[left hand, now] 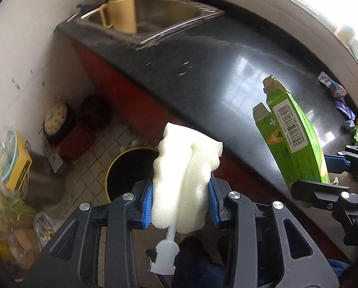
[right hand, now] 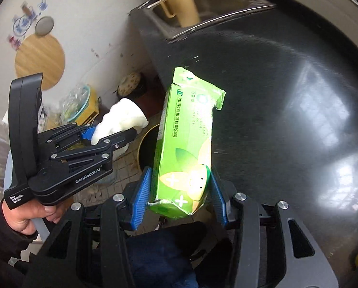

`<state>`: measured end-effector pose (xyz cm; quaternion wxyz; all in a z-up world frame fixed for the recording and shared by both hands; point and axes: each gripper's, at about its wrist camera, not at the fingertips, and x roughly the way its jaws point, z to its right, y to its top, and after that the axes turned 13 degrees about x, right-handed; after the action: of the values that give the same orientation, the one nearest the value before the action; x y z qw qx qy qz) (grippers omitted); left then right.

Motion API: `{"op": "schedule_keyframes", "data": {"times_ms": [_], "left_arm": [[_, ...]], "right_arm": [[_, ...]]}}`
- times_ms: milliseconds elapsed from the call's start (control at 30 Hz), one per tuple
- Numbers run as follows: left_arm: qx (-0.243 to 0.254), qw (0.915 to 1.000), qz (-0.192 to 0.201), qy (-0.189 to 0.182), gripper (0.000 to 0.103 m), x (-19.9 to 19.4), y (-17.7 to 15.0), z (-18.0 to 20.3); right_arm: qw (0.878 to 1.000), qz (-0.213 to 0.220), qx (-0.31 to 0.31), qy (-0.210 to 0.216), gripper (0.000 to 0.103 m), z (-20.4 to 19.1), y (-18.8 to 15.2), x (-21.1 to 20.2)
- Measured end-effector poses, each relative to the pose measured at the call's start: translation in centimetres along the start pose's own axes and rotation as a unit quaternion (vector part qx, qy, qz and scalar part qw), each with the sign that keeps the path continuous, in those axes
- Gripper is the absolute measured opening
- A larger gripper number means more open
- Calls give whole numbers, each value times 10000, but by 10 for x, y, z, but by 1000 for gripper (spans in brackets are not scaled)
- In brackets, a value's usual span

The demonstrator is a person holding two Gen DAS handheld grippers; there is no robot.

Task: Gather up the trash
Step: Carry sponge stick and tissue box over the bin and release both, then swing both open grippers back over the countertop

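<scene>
Foam, white and spongy, fills the lower centre of the left wrist view: a sponge brush head [left hand: 187, 180] pinched between the blue pads [left hand: 148, 201] of my left gripper [left hand: 181, 201]. The jaws stand partly closed, and the foam bulges out above them, so I judge it soft, very light and easily squashed. Its stiff white plastic stem [left hand: 165, 252] hangs below the pads and would give a firmer hold. Behind it, lower left of centre, a yellow-rimmed bin [left hand: 131, 168] stands on the tiled floor beside the dark counter [left hand: 202, 72]. At the right edge the green carton [left hand: 296, 139] shows in my other gripper.

Right wrist view: my right gripper [right hand: 181, 199] is closed part-way on the carton's [right hand: 186, 144] lower end, pads against its two narrow sides. The torn top flap and dented bottom corner suggest thin card, empty and light; I judge it would crumple under a hard squeeze, so the folded edges are the place to press. My left gripper [right hand: 114, 132], at middle left, holds the sponge [right hand: 121, 115] over the floor near the bin [right hand: 150, 144].
</scene>
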<state>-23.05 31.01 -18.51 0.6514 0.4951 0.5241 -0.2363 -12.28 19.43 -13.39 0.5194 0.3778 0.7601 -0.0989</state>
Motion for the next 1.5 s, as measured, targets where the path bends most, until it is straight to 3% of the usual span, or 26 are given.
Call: {"op": "schedule_keyframes", "data": {"times_ms": [233,533,600,700,933,1000,1167,1300,1400,1500], "left_arm": [[-477,9988,-146,-14,36,43,-50,-66],[-623,9976,-249,-179,38,68,-66,-98],[-626,9976,-209,-221,42,69,-66,-103],[-553,9982,-176,-160,62,70,-65,-103],[-326,9992,-242,-8,76,68,-64,-104],[-209,9996,-178,55,83,61,-59,-98],[441,9989,157,20,92,32,-22,-52],[1257,9896,630,-304,92,6,23,19],[1960,9734,944,-713,92,-9,57,88],[2717,9475,1211,-1173,92,-23,89,170]], "right_arm": [[9968,-641,-457,148,47,-70,8,84],[9949,-818,-582,-39,48,-103,21,127],[9948,-823,-593,-62,51,-107,26,132],[9947,-813,-611,-137,59,-110,32,136],[9959,-722,-503,-184,65,-94,36,121],[9971,-574,-434,-236,76,-84,35,104],[9988,135,16,-477,85,-36,28,32],[9877,935,678,-1050,85,30,12,-46],[9718,1406,1254,-1414,85,81,-9,-97],[9475,1851,1936,-1749,85,134,-37,-152]]}}
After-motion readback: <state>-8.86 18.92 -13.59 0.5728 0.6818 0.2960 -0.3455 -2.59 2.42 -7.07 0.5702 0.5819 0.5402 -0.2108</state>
